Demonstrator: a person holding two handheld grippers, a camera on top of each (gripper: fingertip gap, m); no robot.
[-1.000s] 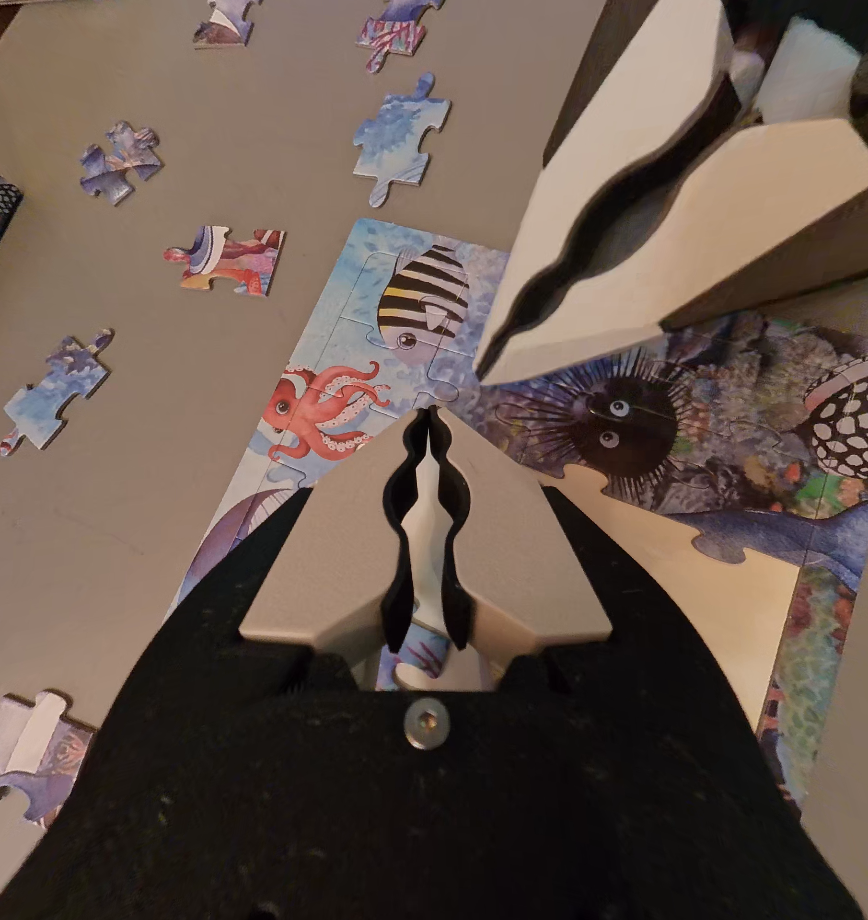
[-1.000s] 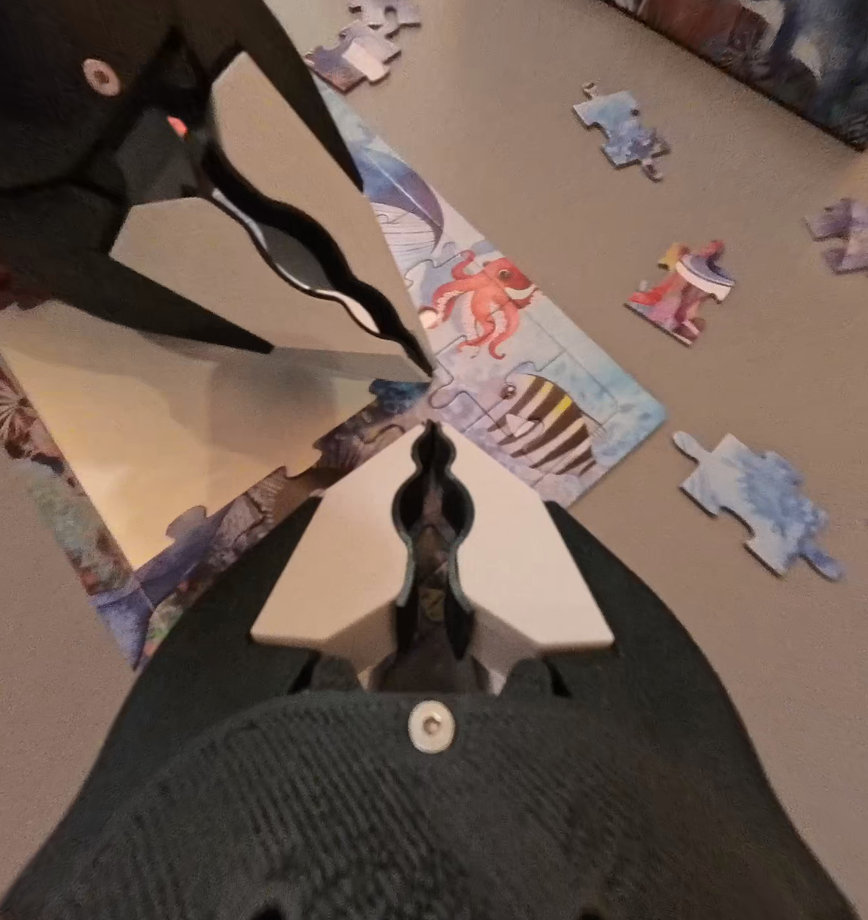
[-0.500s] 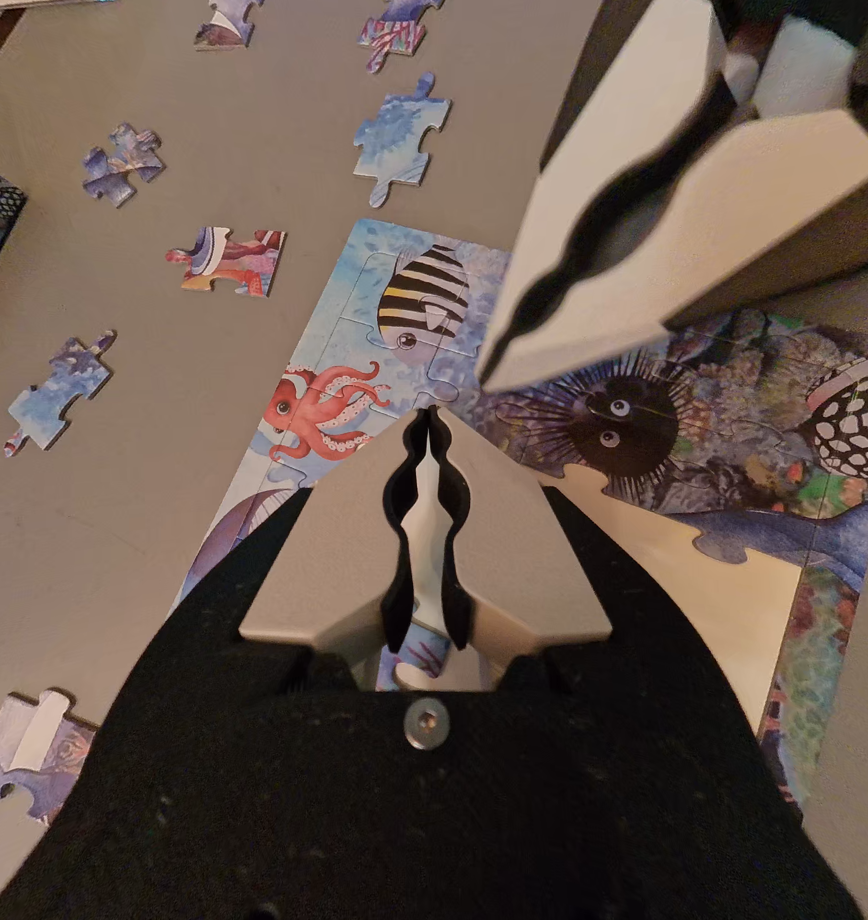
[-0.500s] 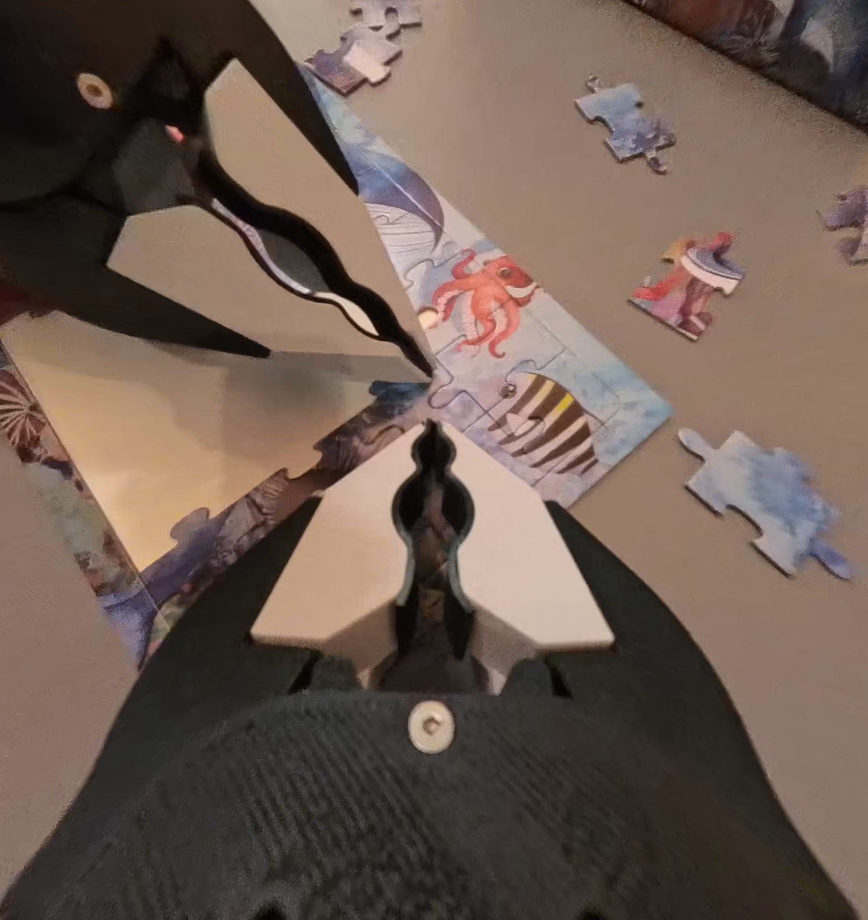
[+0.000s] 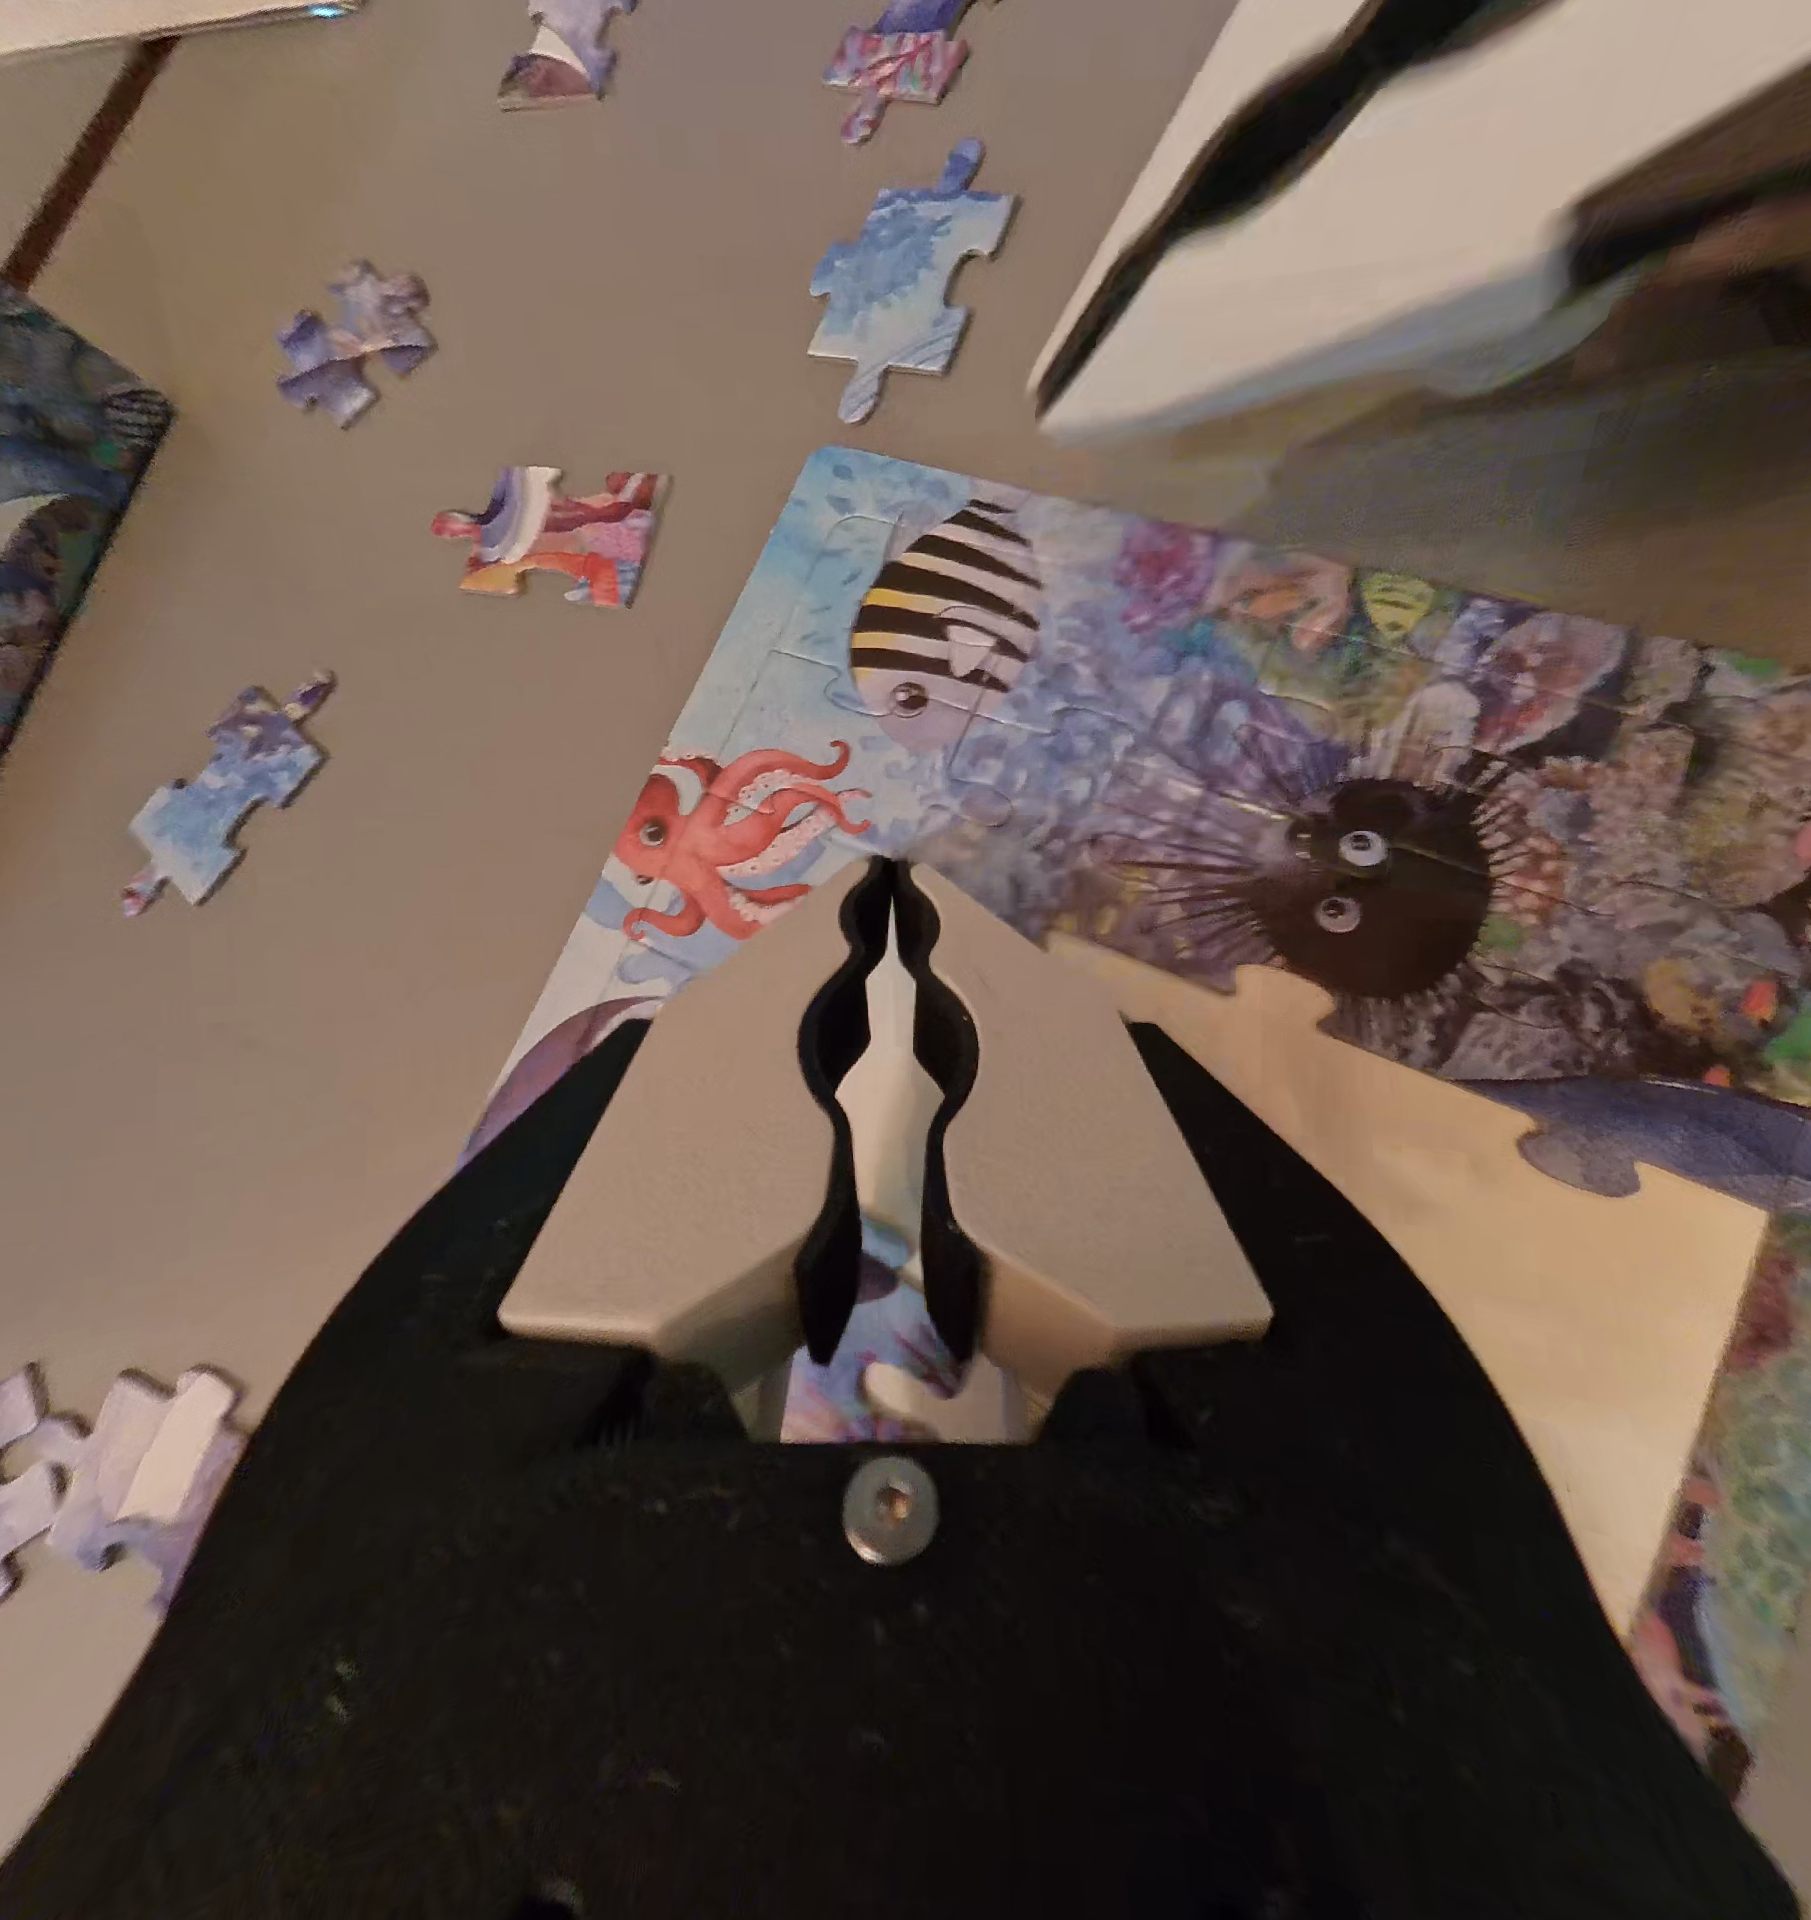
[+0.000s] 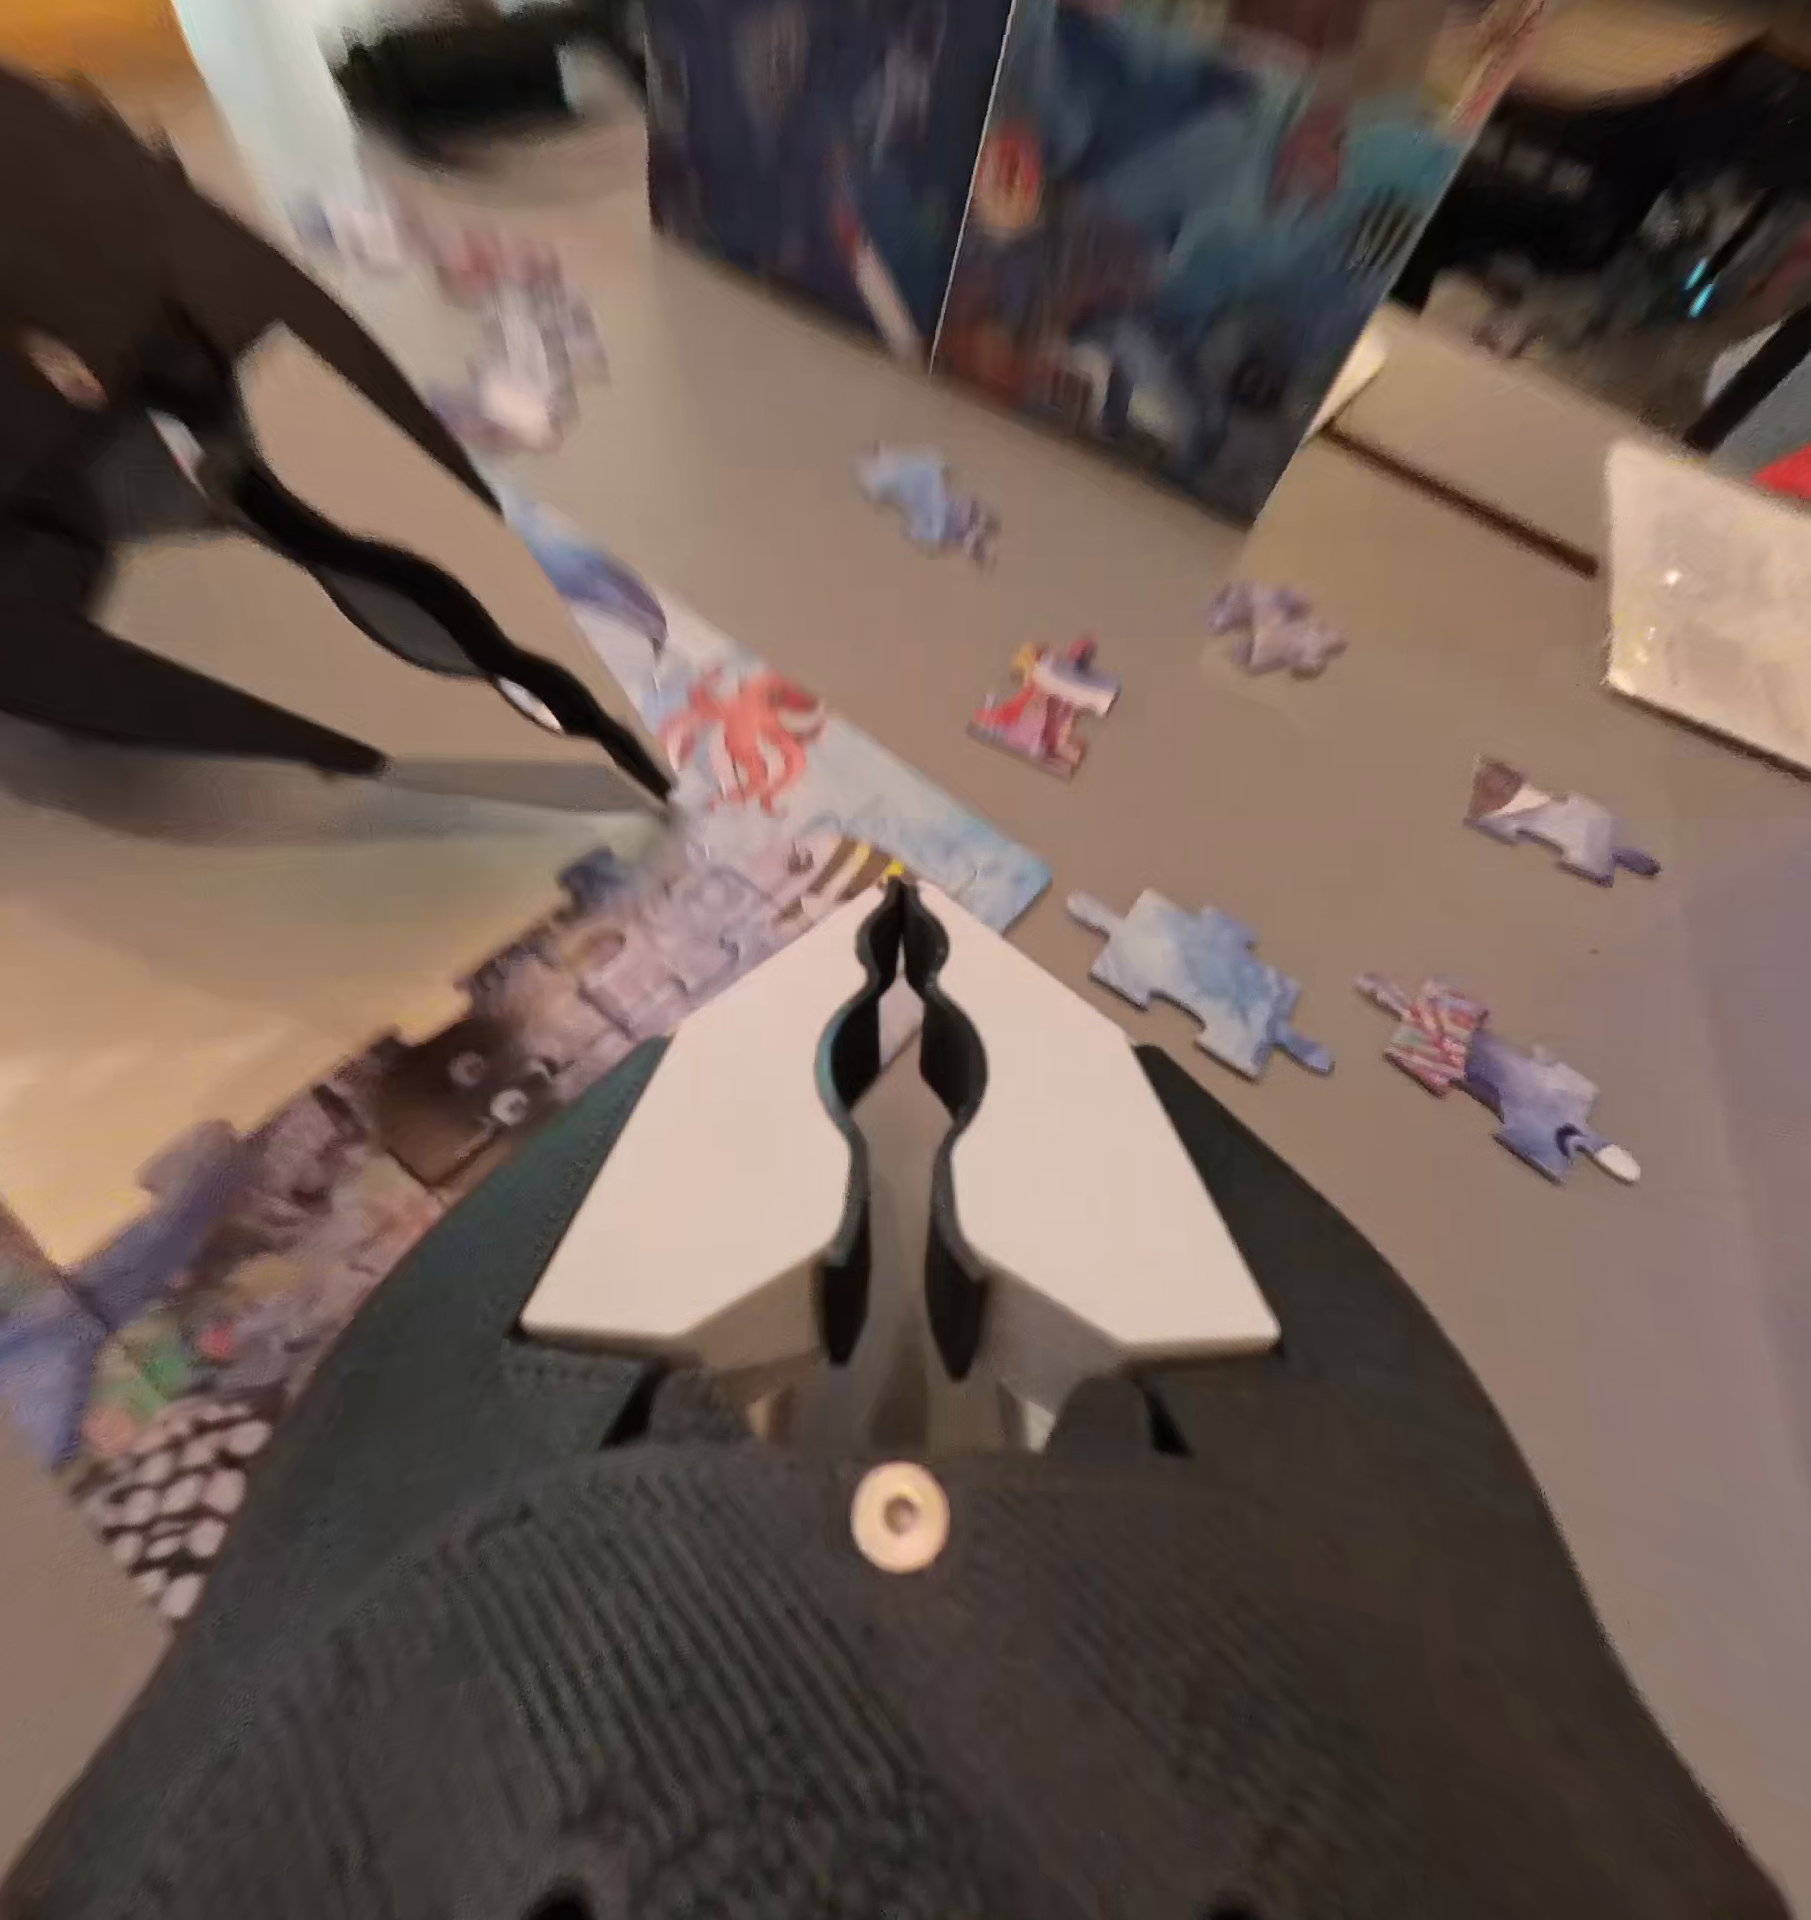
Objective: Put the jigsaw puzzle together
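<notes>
The partly built jigsaw puzzle lies flat on the grey table, with a joined corner showing a striped fish, a red octopus and a black sea urchin. Its middle is unfilled. My left gripper is shut and empty, with its tips on the puzzle's inner edge beside the octopus. My right gripper is shut and empty, held above the fish corner. It shows blurred at the top right of the left wrist view. The left gripper shows at the left of the right wrist view.
Loose pieces lie beyond the corner: a light blue one, a red-patterned one, and several blue and purple ones. The puzzle box stands behind. A white sheet lies at the right. From my left tips it is roughly 4 cm to the red octopus; from my right, 9 cm. Look for it in the right wrist view too.
My right gripper has lifted off the puzzle and pulled back, tilting up, so it now sees the box. My left gripper has stayed on the puzzle's inner corner.
</notes>
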